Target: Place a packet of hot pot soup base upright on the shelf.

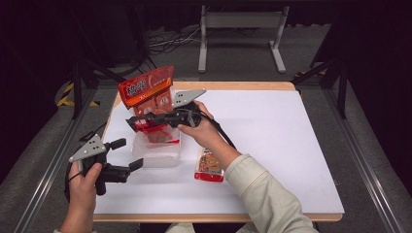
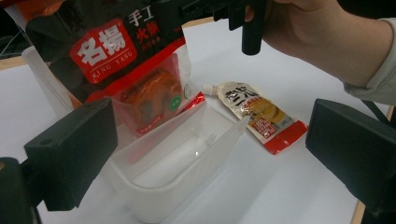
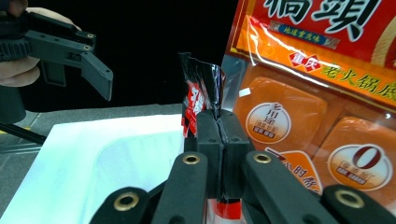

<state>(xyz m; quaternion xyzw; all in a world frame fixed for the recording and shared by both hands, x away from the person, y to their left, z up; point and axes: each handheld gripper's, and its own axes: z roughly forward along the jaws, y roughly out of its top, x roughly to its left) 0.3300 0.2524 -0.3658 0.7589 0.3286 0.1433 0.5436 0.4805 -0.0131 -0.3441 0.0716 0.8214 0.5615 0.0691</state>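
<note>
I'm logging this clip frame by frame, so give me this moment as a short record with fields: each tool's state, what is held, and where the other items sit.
left tool: open, holding nothing, beside the container
right tool: shut on red-and-black packet
packet position: lower end inside clear plastic container
orange packet: upright behind the container
small sauce pouch: flat on the white table, right of the container

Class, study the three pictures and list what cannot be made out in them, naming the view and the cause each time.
- Bottom edge of the red-and-black pouch: left gripper view, behind the clear tub's wall, so resting or hanging is unclear.
- Orange packet: right gripper view, cut by the top and right edges.
- Sauce sachet: high view, partly under the forearm, print too small.
- Tub's contents: high view, pouch and right gripper cover them.
</note>
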